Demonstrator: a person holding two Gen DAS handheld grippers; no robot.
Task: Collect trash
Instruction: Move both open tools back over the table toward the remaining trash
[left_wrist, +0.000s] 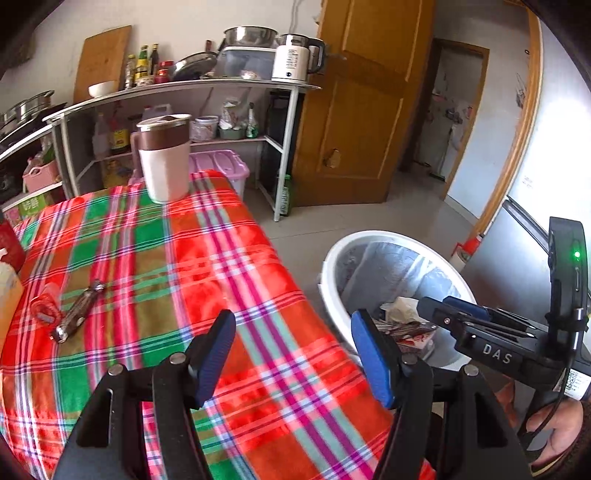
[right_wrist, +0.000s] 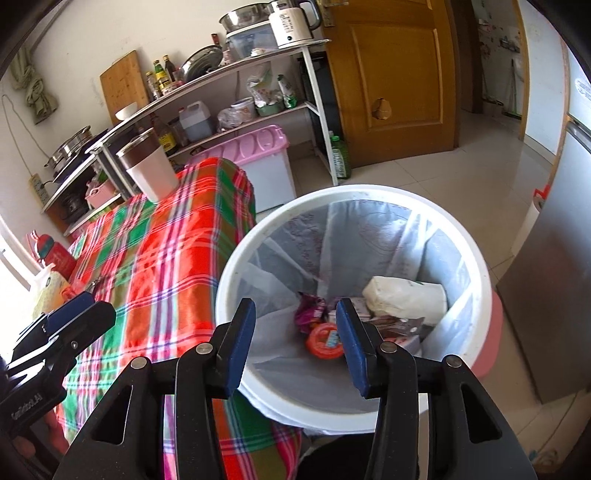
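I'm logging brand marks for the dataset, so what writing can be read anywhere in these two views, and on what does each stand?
"DAS": white letters on the black body of the right gripper.
"GenRobot.AI": sideways on the body of the left gripper, partly hard to read.
Too small or blurred to read: print on the white kettle, the bottle labels on the shelf, the green carton, the wrappers in the bin.

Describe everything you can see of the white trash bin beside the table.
The round white plastic trash bin stands upright on the tiled floor, close against the plaid-clothed table. A thin translucent bag lines it. It is open-topped and partly filled: a white packet, a round red lid and crumpled wrappers lie at the bottom. A pink part shows on its outer side.
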